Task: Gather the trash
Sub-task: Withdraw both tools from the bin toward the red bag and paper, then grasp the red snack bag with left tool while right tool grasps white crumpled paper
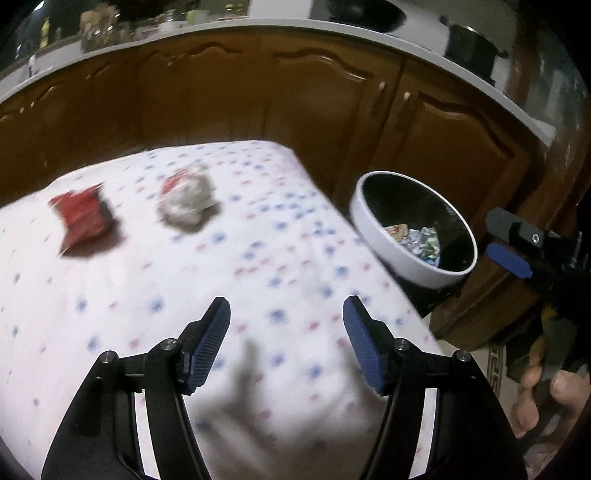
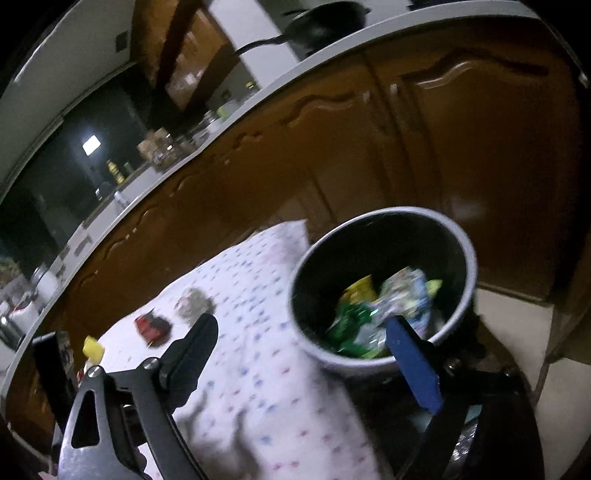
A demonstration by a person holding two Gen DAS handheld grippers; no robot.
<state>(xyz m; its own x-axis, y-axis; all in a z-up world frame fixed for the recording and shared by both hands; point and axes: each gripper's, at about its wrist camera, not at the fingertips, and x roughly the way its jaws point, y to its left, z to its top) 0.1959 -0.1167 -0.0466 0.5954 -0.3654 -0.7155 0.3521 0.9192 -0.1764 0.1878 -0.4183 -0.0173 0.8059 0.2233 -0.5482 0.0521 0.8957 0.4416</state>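
A red crumpled wrapper (image 1: 83, 218) and a silver crumpled wrapper (image 1: 186, 199) lie on the table with the dotted white cloth (image 1: 221, 280). My left gripper (image 1: 286, 314) is open and empty above the cloth, nearer than both wrappers. A white-rimmed black bin (image 1: 413, 229) stands off the table's right edge with several wrappers inside. My right gripper (image 2: 301, 328) is open and empty, hovering by the bin (image 2: 384, 288); it also shows in the left wrist view (image 1: 513, 243). The right wrist view shows the red wrapper (image 2: 151, 326), the silver wrapper (image 2: 192, 304) and a yellow piece (image 2: 92, 347).
Brown wooden cabinets (image 1: 295, 96) with a grey countertop (image 1: 258, 29) run behind the table and bin. Pots and jars stand on the counter. Tiled floor (image 2: 517, 325) shows to the right of the bin.
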